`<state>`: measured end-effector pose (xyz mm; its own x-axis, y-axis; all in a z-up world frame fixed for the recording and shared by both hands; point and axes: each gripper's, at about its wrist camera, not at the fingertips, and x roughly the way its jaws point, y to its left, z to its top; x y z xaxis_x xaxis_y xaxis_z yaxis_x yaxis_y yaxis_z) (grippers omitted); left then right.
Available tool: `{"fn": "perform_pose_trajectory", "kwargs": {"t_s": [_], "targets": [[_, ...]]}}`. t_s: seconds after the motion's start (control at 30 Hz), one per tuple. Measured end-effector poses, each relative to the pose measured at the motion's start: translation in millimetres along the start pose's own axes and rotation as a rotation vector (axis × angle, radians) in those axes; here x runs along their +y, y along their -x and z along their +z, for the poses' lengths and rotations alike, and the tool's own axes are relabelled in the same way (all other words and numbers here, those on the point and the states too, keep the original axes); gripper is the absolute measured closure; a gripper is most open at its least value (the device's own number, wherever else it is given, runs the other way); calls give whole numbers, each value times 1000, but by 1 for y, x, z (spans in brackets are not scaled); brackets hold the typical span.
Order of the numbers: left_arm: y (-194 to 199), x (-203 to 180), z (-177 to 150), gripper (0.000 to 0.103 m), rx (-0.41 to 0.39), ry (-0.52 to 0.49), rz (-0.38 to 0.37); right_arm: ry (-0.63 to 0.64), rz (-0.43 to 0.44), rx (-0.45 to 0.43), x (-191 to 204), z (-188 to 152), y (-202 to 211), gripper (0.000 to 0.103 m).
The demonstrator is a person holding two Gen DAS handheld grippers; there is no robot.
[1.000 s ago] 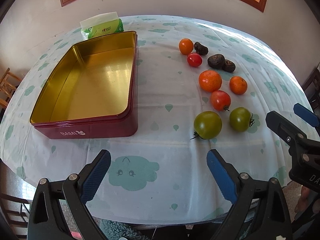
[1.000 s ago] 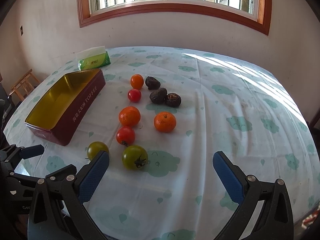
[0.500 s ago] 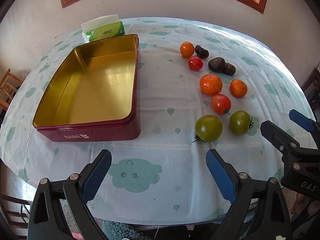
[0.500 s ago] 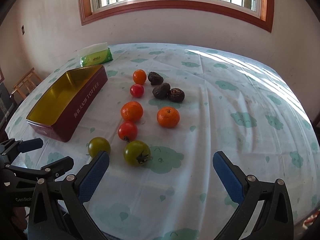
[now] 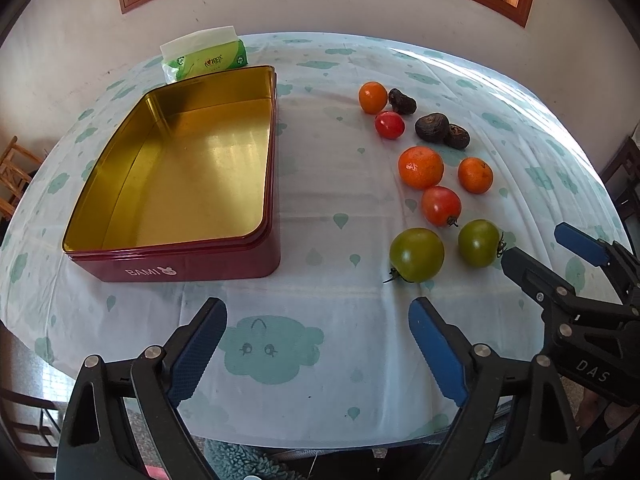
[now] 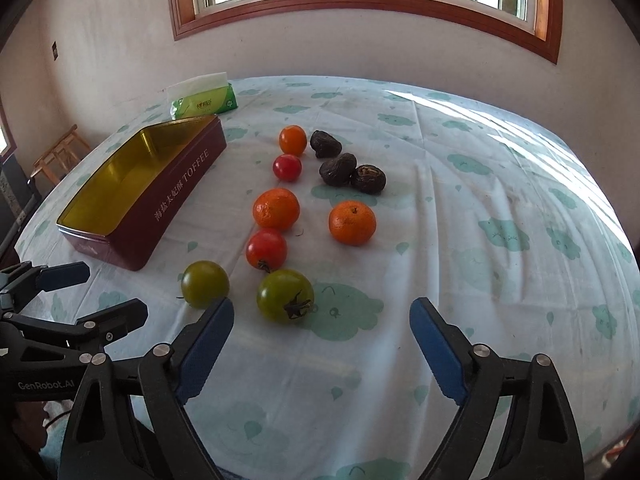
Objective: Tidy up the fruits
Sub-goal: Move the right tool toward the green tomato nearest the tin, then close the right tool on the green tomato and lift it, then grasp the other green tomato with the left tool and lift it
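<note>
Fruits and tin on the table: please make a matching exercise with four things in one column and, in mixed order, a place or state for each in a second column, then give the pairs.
Things:
1. tin
2. tissue pack
3. green tomatoes
4. dark fruits

Places or states:
A. behind the tin, at the far edge of the table
B. open, with nothing inside
C. the fruits nearest to the grippers
D. three together, far end of the fruit group, right of the small orange

Pairs: 1-B, 2-A, 3-C, 4-D
</note>
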<state>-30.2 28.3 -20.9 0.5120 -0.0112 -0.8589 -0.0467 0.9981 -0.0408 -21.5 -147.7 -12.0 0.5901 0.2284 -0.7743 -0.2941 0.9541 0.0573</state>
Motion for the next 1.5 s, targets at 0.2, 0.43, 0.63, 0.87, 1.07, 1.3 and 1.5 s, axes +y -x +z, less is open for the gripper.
{"fn": "perform_pose_trajectory", "kwargs": {"t_s": [0.2,0.43,0.63,0.87,1.07,1.3,1.5], "targets": [[-3,-2,-1,20,8,-5,-16,35,28,34,8,-1,-16,33],[-7,-3,0,23,18,-14,-23,66,42,64,17,3,-34,48],[-9,-6,2,24,20,-23,-26,68,48,79,18,4,-43,57],[-13,-13,4,28,28,-41,-30,67,60,81,20,3,-47,64],[-13,-20,8,28,22,-60,-44,32,58,67,10,3,-42,65],[-16,-31,16,31,21,-79,-74,-40,-19,48,-32,6,-31,65],[-24,-45,22,39,38,-105,-105,-97,-90,40,-70,8,-31,65]]}}
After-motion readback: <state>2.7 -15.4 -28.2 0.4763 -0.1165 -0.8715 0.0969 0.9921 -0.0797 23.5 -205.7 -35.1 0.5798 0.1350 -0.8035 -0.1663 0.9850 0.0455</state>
